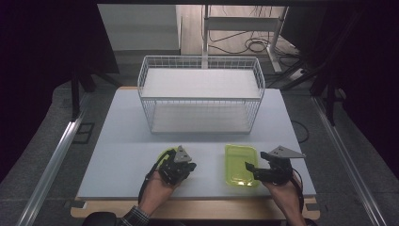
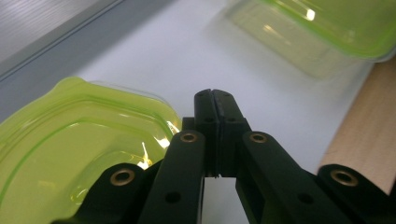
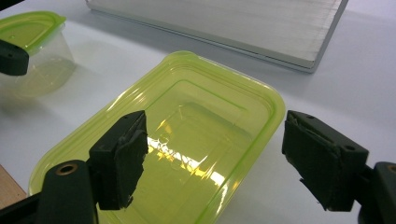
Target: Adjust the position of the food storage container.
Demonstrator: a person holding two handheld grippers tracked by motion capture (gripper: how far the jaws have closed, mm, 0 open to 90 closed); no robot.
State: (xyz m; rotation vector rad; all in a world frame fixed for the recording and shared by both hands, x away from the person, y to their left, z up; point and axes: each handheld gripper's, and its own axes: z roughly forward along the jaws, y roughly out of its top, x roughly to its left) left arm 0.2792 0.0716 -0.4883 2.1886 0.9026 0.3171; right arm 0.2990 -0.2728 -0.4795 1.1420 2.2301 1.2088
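Containers in green plastic, 1 under each gripper, near the front edge of the table [image 1: 117,141]
Right gripper [image 3: 212,161] hangs with its jaws spread wide over the rectangular container [image 3: 187,135], straddling its width, which looks like the line-up for a grasp across the rim; left gripper [image 2: 215,105] is clenched on nothing, jaws pressed together just beside the second container [image 2: 70,140], probably parked clear of it; beyond both, the white wire basket [image 1: 201,94] stands mid-table, likely the destination
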